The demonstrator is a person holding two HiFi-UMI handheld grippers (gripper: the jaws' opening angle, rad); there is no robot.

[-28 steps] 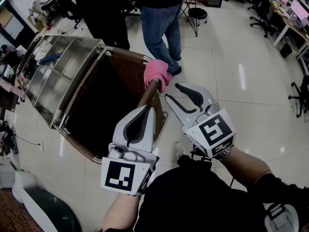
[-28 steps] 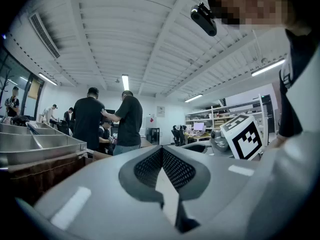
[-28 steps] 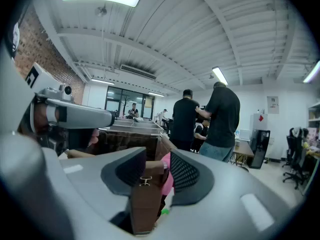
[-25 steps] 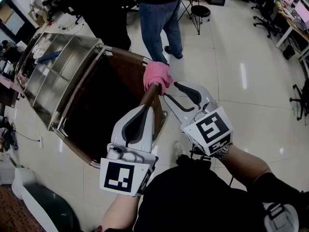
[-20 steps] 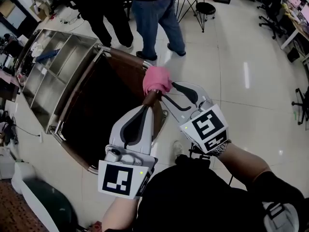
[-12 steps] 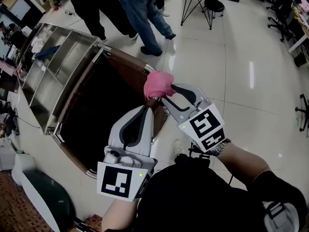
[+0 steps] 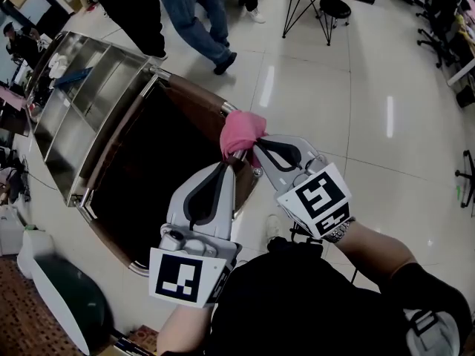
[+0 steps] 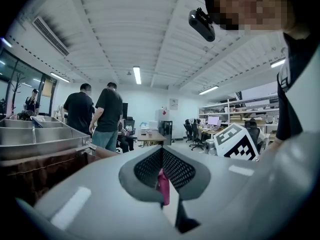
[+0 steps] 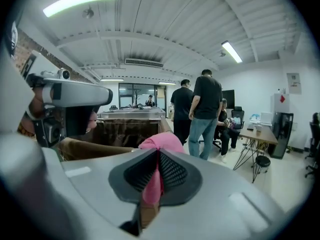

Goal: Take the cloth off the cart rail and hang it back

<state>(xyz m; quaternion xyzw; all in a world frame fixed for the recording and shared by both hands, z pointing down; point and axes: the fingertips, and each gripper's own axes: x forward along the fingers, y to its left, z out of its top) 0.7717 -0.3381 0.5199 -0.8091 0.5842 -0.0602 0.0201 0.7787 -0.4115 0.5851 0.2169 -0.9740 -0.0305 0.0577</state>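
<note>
The cloth (image 7: 241, 128) is one pink piece of soft fabric, bunched into rounded folds. It sits draped over the corner of the cart rail (image 7: 193, 87), and a narrow tail of it hangs down on the near side.

There are two tongs, each a smooth grey-white plastic shell with dark mesh-textured pads and one cube of black-and-white square markers at the back. The right tongs (image 7: 256, 145) have just been closing and are now clenched on the cloth's hanging tail; a strip of pink runs down between the pads. The left tongs (image 7: 225, 166) are clenched with nothing gripped, their tip just beside the rail below the cloth. Through the thin slit between their pads only a sliver of pink shows ahead.

The single cart (image 7: 82, 110) has a top of brushed stainless steel, split by straight dividers into rectangular wells. Its rail is a rounded brown bar that bends around a deep, dark brown bag (image 7: 163, 162) with a matt look.

The floor (image 7: 356, 124) is glossy pale tile that reflects the ceiling lights. On it, beyond the cart, stands one stool (image 7: 335, 10) with a round black seat and thin metal legs. In the right gripper view two people in dark T-shirts (image 9: 205, 114) stand side by side beyond the cart.
</note>
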